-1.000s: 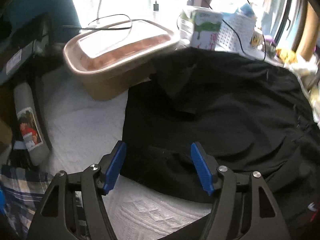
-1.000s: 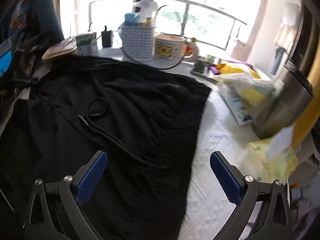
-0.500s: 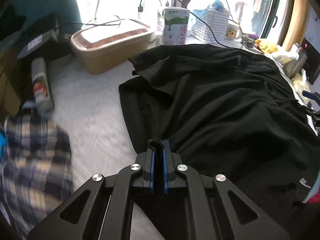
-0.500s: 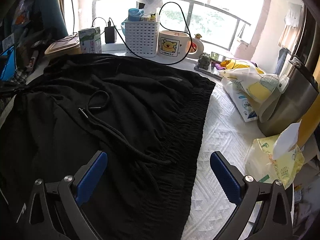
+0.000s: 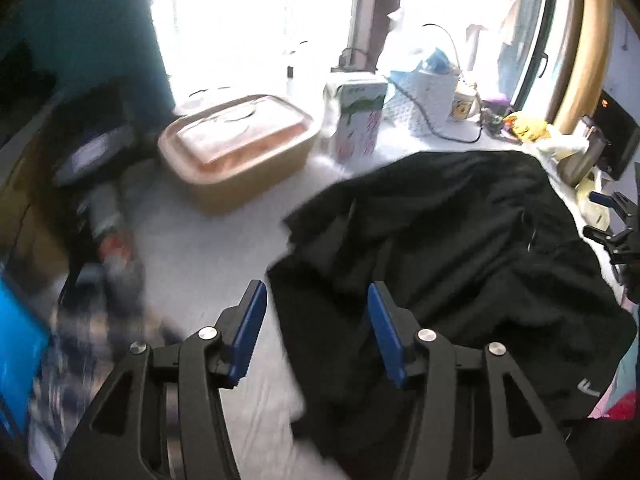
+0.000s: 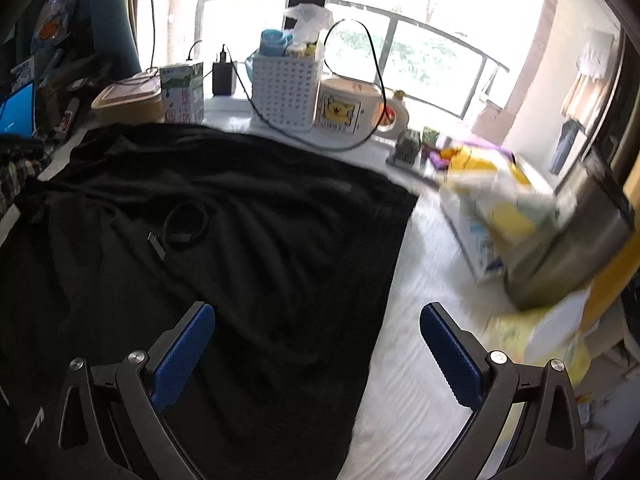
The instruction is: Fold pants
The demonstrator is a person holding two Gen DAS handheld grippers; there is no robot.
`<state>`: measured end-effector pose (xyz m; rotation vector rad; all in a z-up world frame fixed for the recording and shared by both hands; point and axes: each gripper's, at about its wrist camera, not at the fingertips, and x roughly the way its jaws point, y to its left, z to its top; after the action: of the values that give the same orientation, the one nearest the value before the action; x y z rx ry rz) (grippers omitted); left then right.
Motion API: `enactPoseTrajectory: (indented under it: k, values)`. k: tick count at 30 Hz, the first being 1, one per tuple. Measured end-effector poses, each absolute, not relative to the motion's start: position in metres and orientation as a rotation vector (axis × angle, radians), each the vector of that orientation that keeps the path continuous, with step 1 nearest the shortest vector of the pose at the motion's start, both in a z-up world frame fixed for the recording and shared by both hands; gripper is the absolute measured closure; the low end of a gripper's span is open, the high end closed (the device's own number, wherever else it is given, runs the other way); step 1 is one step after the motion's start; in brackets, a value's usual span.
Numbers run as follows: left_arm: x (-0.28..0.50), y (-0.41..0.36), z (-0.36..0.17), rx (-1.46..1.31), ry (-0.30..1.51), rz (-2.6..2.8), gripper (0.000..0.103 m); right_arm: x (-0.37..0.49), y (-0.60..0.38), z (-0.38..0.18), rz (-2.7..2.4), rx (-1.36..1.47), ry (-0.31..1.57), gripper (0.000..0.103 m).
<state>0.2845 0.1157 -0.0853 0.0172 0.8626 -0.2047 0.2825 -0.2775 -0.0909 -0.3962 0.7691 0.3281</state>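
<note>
Left wrist view: left tongs point(image 5: 316, 320) gape empty over pants point(image 5: 440, 248); tub point(image 5: 236, 148), carton point(image 5: 360, 120) upper centre. Right wrist view alone shows drawstring point(image 6: 184, 228), basket point(image 6: 286, 92), mug point(image 6: 352, 106); right tongs point(image 6: 318, 344) wide, empty.

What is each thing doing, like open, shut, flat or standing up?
Left gripper: open, holding nothing.
Right gripper: open, holding nothing.
Pants: spread out, wrinkled, one end bunched.
Drawstring: loose, curled on the pants.
Food box: lid on.
Carton: upright.
Mug: upright.

Black grippers point(image 5: 316, 320), seemingly ribbed blue pads point(image 6: 182, 358)
</note>
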Motion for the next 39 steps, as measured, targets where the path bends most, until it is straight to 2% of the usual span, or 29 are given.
enactPoseTrajectory:
  k: [8,10,11,14,19,25,26,28,29,30,39]
  values:
    - [0.349,0.097,-0.126,0.058,0.99,-0.231,0.051,0.31,-0.241,-0.082,0.383,-0.462,0.73,0.0]
    - [0.349,0.091,-0.13,0.109,0.956,-0.238,0.073,0.313,-0.236,-0.086,0.397,-0.475,0.734,0.0]
    - [0.35,0.089,-0.132,0.14,0.955,-0.23,0.09,0.314,-0.234,-0.088,0.401,-0.48,0.737,0.0]
    - [0.358,0.089,-0.131,0.198,0.917,-0.179,0.096,0.322,-0.23,-0.096,0.408,-0.486,0.75,0.0]
    - [0.373,0.092,-0.114,0.286,0.795,-0.032,0.097,0.331,-0.228,-0.101,0.413,-0.483,0.755,0.0]
    - [0.393,0.095,-0.101,0.252,0.779,-0.002,0.096,0.336,-0.226,-0.096,0.412,-0.476,0.739,0.0]
    - [0.393,0.093,-0.102,0.262,0.784,0.002,0.092,0.335,-0.226,-0.094,0.41,-0.474,0.733,0.0]
    - [0.388,0.087,-0.101,0.256,0.787,-0.011,0.069,0.333,-0.226,-0.092,0.405,-0.469,0.725,0.0]
    - [0.385,0.085,-0.1,0.245,0.788,-0.028,0.049,0.331,-0.226,-0.09,0.403,-0.465,0.721,0.0]
    - [0.379,0.084,-0.098,0.23,0.786,-0.05,0.041,0.328,-0.226,-0.089,0.403,-0.462,0.718,0.0]
    - [0.28,0.081,-0.085,0.148,0.764,-0.121,0.039,0.277,-0.249,-0.084,0.364,-0.449,0.703,0.0]
